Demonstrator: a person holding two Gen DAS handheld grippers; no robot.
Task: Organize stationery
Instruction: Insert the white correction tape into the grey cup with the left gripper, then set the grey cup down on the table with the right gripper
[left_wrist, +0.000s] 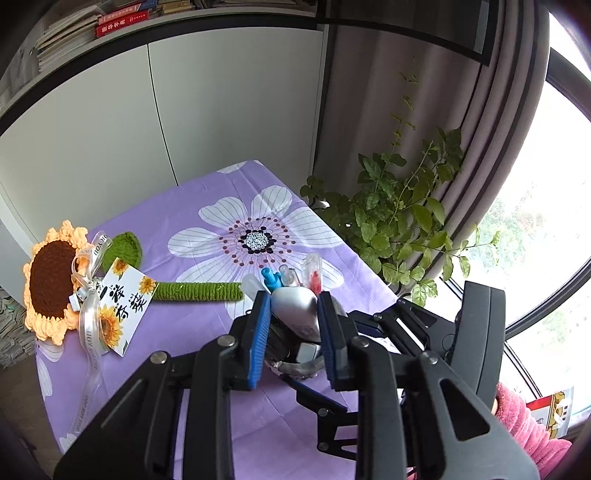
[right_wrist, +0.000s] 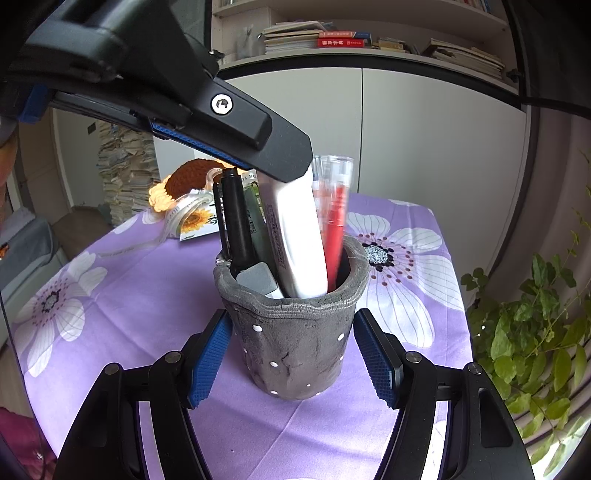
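A grey clay pen holder (right_wrist: 295, 332) stands on the purple flowered tablecloth (right_wrist: 110, 295). My right gripper (right_wrist: 291, 317) is shut on its sides, one blue pad against each wall. Inside it stand a black marker (right_wrist: 236, 221), a dark green pen (right_wrist: 255, 218), a red pen (right_wrist: 336, 221) and a grey eraser (right_wrist: 258, 277). My left gripper (left_wrist: 294, 299) reaches down from above and is shut on the top of a white correction tape (left_wrist: 295, 306), whose lower end sits in the holder (left_wrist: 295, 367). In the right wrist view one left finger (right_wrist: 258, 136) covers the tape's (right_wrist: 299, 240) top.
A crocheted sunflower (left_wrist: 55, 280) with a ribbon and card (left_wrist: 125, 306) lies on the cloth left of the holder. A leafy plant (left_wrist: 399, 221) stands off the table's right edge by the curtain. White cupboards and bookshelves are behind. A pink sleeve (left_wrist: 528, 424) shows at lower right.
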